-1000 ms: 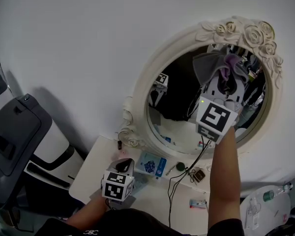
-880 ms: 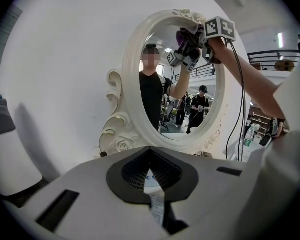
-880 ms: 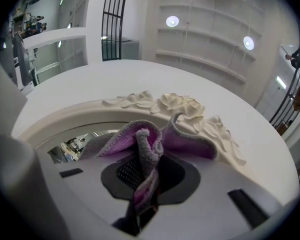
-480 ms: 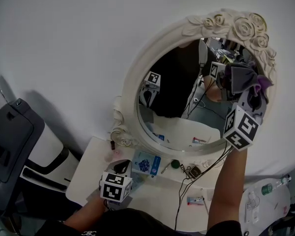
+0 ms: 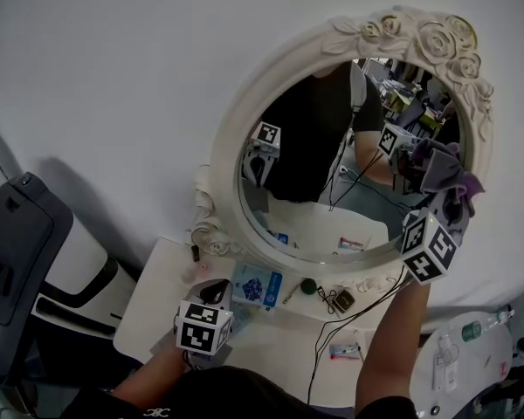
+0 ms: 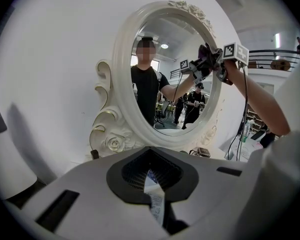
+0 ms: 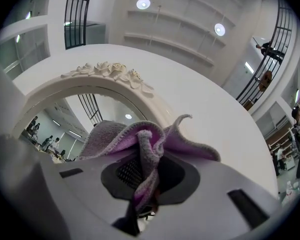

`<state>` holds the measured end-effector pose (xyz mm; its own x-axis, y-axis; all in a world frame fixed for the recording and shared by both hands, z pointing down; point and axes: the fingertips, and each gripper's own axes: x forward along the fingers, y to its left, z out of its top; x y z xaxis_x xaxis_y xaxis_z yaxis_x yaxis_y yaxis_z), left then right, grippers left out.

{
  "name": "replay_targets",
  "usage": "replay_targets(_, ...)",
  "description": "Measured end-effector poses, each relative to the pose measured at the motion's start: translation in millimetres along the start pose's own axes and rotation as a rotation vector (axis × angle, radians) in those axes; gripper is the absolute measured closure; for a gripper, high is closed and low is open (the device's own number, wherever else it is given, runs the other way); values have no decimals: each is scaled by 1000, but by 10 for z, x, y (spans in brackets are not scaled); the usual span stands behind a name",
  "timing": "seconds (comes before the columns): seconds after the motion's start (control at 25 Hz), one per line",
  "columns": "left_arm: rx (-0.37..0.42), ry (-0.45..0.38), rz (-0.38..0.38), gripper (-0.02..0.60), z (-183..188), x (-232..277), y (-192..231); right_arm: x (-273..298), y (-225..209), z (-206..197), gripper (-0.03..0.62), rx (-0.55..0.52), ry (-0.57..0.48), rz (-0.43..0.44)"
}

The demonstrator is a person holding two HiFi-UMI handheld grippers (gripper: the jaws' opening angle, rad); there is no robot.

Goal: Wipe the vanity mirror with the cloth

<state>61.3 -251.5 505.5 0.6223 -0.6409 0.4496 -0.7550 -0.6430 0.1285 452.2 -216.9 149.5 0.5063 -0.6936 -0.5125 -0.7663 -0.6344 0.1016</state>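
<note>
Cloth [image 7: 140, 140] pinched in right hand-held gripper [image 7: 144, 186], at the mirror [image 5: 314, 225].

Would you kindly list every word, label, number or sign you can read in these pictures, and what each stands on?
Nothing is legible.
Blue packet on the table: print too small to read.
Small packet, same table: too small.
Bottle label: blurred.
Left cube and right cube: square markers only, no words.
</note>
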Motion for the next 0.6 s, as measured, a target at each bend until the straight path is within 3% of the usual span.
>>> replay_targets(0.36, 16, 5, -15, 583, -12, 20, -46, -203, -108, -465, 543, 177, 127, -11)
replay_targets(0.6, 28, -2, -24, 583, -2, 13, -126, -151, 304, -138, 543, 99, 43, 74)
